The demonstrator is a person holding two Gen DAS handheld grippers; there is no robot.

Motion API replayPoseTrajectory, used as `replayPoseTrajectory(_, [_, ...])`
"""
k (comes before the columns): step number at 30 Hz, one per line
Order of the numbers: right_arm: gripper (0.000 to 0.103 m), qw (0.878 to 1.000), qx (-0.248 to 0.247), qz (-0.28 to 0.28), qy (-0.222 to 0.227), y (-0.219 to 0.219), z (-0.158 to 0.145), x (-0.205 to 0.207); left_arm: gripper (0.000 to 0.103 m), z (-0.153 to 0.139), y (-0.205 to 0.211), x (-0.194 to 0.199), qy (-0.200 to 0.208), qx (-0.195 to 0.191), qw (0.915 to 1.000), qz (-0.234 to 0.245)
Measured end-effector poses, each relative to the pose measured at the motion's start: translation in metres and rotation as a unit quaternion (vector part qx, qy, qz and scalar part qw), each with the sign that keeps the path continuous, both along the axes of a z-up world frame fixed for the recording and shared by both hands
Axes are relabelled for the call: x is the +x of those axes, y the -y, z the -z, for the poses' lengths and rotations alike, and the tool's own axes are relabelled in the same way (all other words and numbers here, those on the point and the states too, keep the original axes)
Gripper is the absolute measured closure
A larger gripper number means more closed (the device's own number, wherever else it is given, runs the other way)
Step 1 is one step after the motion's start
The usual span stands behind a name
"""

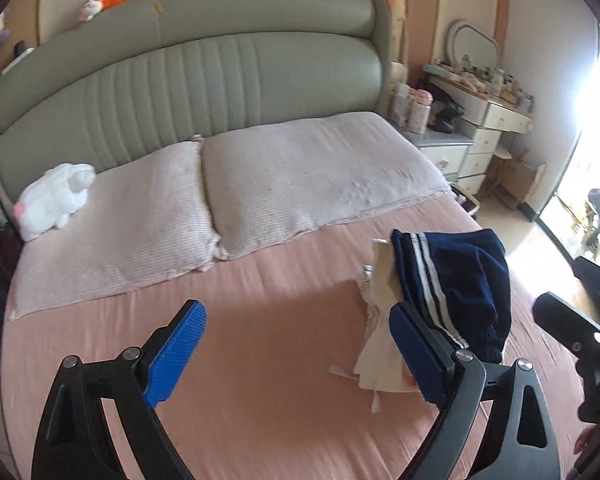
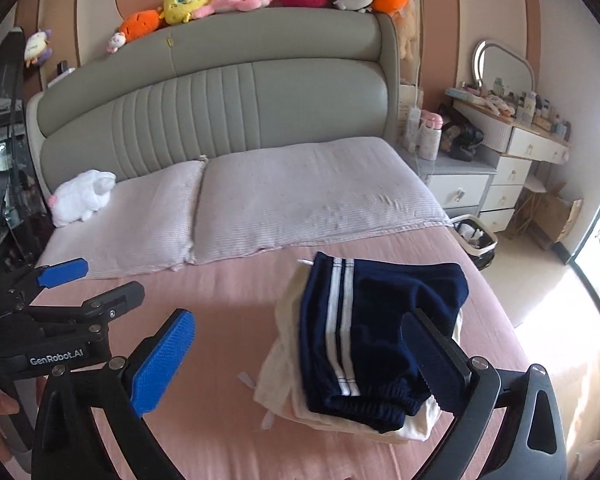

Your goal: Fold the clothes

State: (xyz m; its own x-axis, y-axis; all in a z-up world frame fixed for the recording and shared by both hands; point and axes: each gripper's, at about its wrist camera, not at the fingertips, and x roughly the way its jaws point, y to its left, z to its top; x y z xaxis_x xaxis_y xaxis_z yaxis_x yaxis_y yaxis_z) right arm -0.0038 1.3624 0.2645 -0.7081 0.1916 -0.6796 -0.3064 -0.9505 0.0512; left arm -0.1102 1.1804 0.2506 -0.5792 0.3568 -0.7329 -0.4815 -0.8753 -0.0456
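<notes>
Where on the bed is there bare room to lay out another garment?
Bare pink sheet lies between the pillows and the left gripper, left of the folded stack. It is crowded at the right, where navy shorts top the cream garment.

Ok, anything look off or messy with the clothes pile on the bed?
Slightly. The navy shorts sit skewed on the cream garment, whose edges and ties stick out unevenly underneath. Nothing looks damaged.

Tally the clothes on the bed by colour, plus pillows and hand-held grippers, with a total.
Navy garment with white stripes: 1
Cream garment under it: 1
Pillows: 2
Hand-held grippers, left and right, both open: 2
Total: 6
</notes>
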Motion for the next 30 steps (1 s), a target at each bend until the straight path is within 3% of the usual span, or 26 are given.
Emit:
replayPoseTrajectory(4, [0.0, 1.0, -0.021, -0.013, -0.007, 0.038, -0.028, 0.014, 0.009, -0.041, 0.056, 0.007, -0.007, -0.004, 0.996, -0.089])
replayPoseTrajectory(8, [0.0, 0.999, -0.024, -0.046, -0.016, 0.081, -0.036, 0.027, 0.009, -0.062, 0.095, 0.037, -0.028, -0.001, 0.9925, -0.119])
replayPoseTrajectory(10, [0.0, 0.998, -0.016, -0.063, -0.027, 0.099, -0.041, 0.037, 0.009, -0.07, 0.111, 0.052, -0.037, 0.009, 0.9916, -0.124])
replayPoseTrajectory(13, [0.0, 0.997, -0.015, -0.072, -0.038, 0.12, -0.047, 0.054, 0.009, -0.079, 0.125, 0.071, -0.071, -0.014, 0.9874, -0.141])
replayPoseTrajectory(18, [0.0, 0.994, 0.009, -0.09, -0.062, 0.154, -0.056, 0.084, 0.009, -0.083, 0.149, 0.091, -0.073, -0.017, 0.9847, -0.157])
replayPoseTrajectory(23, [0.0, 0.994, 0.001, -0.086, -0.065, 0.171, -0.059, 0.105, 0.009, -0.089, 0.177, 0.106, -0.07, -0.029, 0.982, -0.173])
replayPoseTrajectory(30, [0.0, 0.99, 0.023, -0.098, -0.1, 0.197, -0.076, 0.133, 0.009, -0.107, 0.215, 0.148, -0.081, 0.004, 0.9798, -0.183])
